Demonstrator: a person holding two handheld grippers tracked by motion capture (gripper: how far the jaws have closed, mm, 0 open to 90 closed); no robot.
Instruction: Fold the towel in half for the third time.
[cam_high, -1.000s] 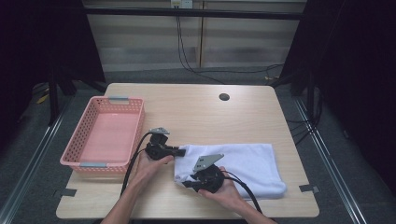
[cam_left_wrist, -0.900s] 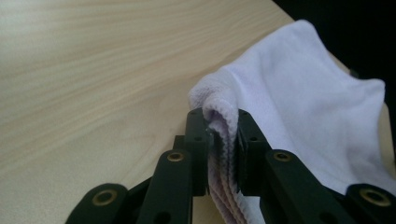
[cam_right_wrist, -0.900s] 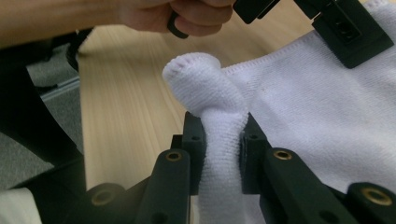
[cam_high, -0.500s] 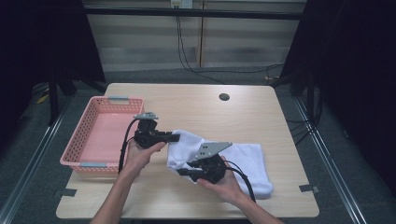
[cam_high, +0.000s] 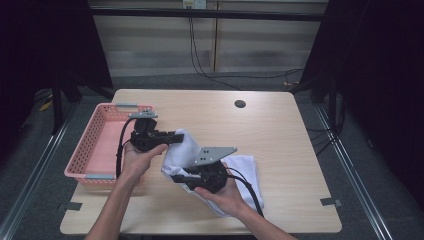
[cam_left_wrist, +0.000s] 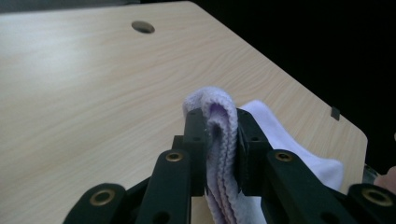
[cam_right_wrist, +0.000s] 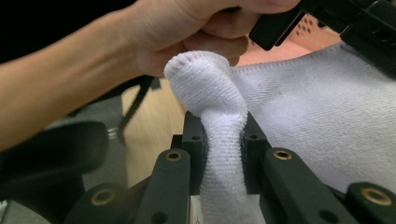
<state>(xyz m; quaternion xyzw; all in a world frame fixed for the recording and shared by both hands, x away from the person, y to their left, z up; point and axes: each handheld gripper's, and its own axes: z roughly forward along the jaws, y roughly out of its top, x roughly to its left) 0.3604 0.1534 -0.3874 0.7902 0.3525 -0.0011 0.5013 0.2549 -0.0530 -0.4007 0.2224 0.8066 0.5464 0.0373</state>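
A white towel (cam_high: 182, 150) hangs lifted between both grippers above the table's front middle, its far end trailing on the wood (cam_high: 247, 170). My left gripper (cam_high: 176, 136) is shut on one corner, which shows as a folded edge of towel (cam_left_wrist: 219, 126) pinched between the jaws. My right gripper (cam_high: 176, 178) is shut on another bunched corner of the towel (cam_right_wrist: 219, 140), with the other hand (cam_right_wrist: 196, 32) and the left gripper just beyond it. A pink basket (cam_high: 95, 145) stands at the table's left side.
The wooden table (cam_high: 280, 130) has a round cable hole (cam_high: 240, 104) near its back edge. Black cables trail from both grippers. Tape marks sit at the front corners. Dark floor and rails surround the table.
Both grippers have risen and moved left toward the basket, pulling the towel off the table; it lay flat at the front right before and now hangs bunched between them.
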